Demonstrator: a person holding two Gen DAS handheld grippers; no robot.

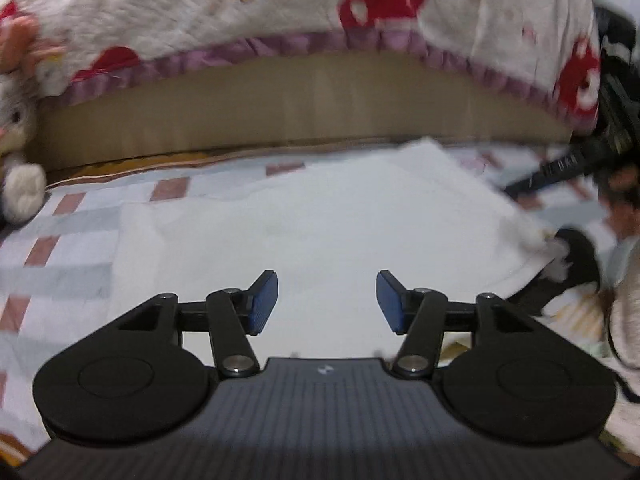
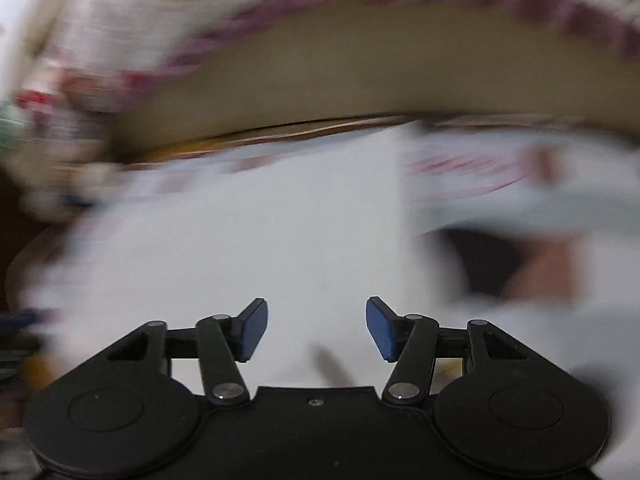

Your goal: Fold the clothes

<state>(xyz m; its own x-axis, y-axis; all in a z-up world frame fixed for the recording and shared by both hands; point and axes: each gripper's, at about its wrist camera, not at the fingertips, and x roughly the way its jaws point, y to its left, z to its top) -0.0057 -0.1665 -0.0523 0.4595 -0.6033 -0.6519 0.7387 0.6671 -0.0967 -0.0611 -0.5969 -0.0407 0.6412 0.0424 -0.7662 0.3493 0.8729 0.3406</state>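
Hovering over a white garment [image 1: 304,220] spread flat on the checked bedsheet [image 1: 60,240], the left gripper [image 1: 327,300] stands wide apart, empty. The right gripper [image 2: 317,329], likewise wide and empty, hangs above the same cloth in a blurred view. No writing is legible; only a small pale logo mark [image 1: 322,370] shows on the left gripper's body.

Your white garment [image 1: 320,216] fills the middle of the frame, plain and unpatterned. Under it, the bed sheet [image 1: 60,248] shows pale grey and brick-red checks on white. Across the top you have a cream quilt [image 1: 240,12] with red blotches and a purple ruffled edge, above a tan board [image 1: 300,100]. Your left gripper [image 1: 327,302] and right gripper [image 2: 317,330] are black with blue pads.
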